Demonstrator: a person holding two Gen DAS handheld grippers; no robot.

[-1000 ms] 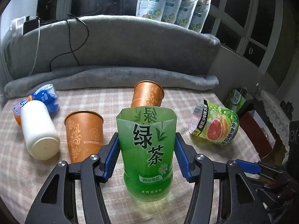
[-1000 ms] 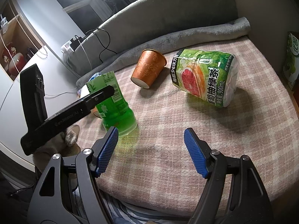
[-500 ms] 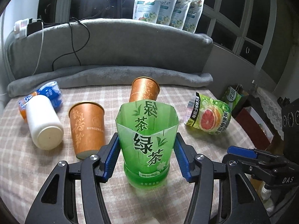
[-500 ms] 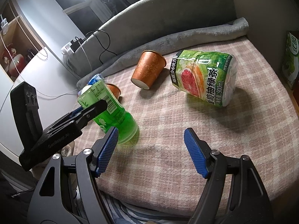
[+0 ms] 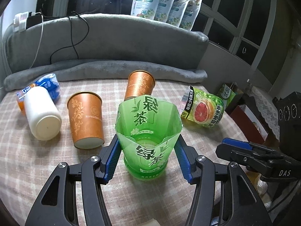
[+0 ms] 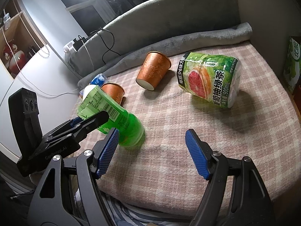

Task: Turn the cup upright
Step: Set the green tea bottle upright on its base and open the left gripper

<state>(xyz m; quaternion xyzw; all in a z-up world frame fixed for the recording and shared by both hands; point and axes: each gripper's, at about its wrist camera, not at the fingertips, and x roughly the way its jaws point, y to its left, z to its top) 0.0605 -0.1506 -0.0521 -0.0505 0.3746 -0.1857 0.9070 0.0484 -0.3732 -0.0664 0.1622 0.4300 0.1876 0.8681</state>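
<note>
1. Left gripper (image 5: 148,157) clamped on the green cut-bottle cup (image 5: 147,131), blue pads pressed against both sides near its base.
2. Cup near the front edge of the checked cloth (image 6: 207,113), long axis leaning, open mouth tipped away from the camera, base touching or just above the cloth; cannot tell which.
3. Nothing visible inside the cup.
4. Right gripper (image 6: 152,152) spread wide, holding nothing, just right of the cup's base.
5. Probably little left: bring the axis vertical, set the base flat, then release.
6. Two orange paper cups (image 5: 85,119) behind, both mouth-down or toppled.
</note>
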